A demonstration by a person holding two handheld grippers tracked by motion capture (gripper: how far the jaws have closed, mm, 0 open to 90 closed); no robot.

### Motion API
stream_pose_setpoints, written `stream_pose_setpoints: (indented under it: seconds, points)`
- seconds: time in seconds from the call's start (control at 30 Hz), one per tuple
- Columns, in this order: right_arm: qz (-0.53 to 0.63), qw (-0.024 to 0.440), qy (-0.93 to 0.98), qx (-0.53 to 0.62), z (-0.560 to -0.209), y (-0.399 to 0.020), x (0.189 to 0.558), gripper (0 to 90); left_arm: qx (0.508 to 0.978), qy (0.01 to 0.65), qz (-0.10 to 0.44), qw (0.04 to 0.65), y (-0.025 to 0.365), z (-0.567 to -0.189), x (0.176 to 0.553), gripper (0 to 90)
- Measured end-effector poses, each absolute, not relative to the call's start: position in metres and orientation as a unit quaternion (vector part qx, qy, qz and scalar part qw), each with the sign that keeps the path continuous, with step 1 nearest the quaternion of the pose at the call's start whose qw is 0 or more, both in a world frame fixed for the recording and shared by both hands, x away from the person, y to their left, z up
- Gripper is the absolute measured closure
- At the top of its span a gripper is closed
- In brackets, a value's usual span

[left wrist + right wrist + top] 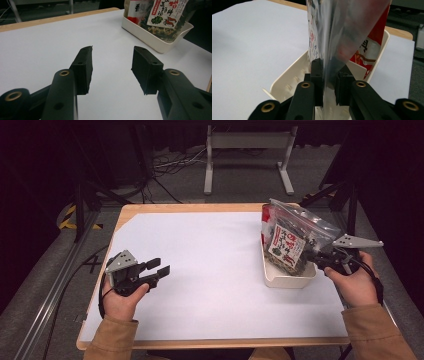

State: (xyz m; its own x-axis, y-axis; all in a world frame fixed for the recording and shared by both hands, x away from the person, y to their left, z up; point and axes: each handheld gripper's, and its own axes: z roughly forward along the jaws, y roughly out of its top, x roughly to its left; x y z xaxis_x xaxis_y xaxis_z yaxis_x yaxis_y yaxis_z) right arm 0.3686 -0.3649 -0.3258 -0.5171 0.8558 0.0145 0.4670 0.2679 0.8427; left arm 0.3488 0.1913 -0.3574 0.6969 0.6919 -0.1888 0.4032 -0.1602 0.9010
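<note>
A clear plastic bag point(292, 237) of dark snack mix with a red and white label stands tilted in a shallow white tray point(290, 281) at the table's right side. My right gripper point(311, 255) comes in from the right and is shut on the bag's near edge. In the right gripper view the pads point(318, 75) pinch the clear film of the bag point(347, 30) just above the tray point(287, 80). My left gripper point(159, 271) is held at the table's left, open, with nothing between its pads point(85, 67). Its view shows the bag point(162, 15) and tray point(155, 41) farther off.
A white sheet point(210, 270) covers the wooden table, whose rim point(200, 208) shows at the back. On the floor behind stand a white metal frame point(247, 150) and loose cables point(165, 165). A metal rail point(55, 285) runs along the left.
</note>
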Motion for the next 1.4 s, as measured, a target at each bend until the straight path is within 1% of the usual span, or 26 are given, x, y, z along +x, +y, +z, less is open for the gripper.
stream_pose_setpoints:
  seconds: [0.23,0.37,0.47,0.63,0.77,0.9,1.17,1.4]
  points:
    - [0.427,0.233,0.757,0.436,-0.328,-0.368,0.367,78.0,0.756,0.361,0.132,0.530,0.190,-0.358,0.348,47.6]
    - [0.435,0.239,0.750,0.437,-0.326,-0.368,0.367,75.9,0.759,0.359,0.134,0.526,0.191,-0.358,0.347,46.0]
    - [0.449,0.239,0.742,0.437,-0.324,-0.369,0.365,68.7,0.761,0.359,0.134,0.523,0.192,-0.360,0.346,45.1]
    - [0.463,0.252,0.733,0.430,-0.319,-0.369,0.356,55.9,0.764,0.352,0.138,0.523,0.195,-0.361,0.341,43.8]
    - [0.465,0.265,0.728,0.429,-0.315,-0.367,0.345,48.6,0.765,0.345,0.142,0.525,0.198,-0.359,0.336,43.2]
    - [0.462,0.267,0.727,0.432,-0.312,-0.365,0.336,45.9,0.764,0.344,0.141,0.528,0.201,-0.358,0.333,43.0]
    - [0.463,0.268,0.728,0.429,-0.307,-0.363,0.317,43.9,0.766,0.341,0.140,0.527,0.204,-0.358,0.329,42.7]
    - [0.468,0.270,0.735,0.410,-0.306,-0.358,0.309,41.4,0.766,0.337,0.136,0.531,0.207,-0.360,0.325,42.3]
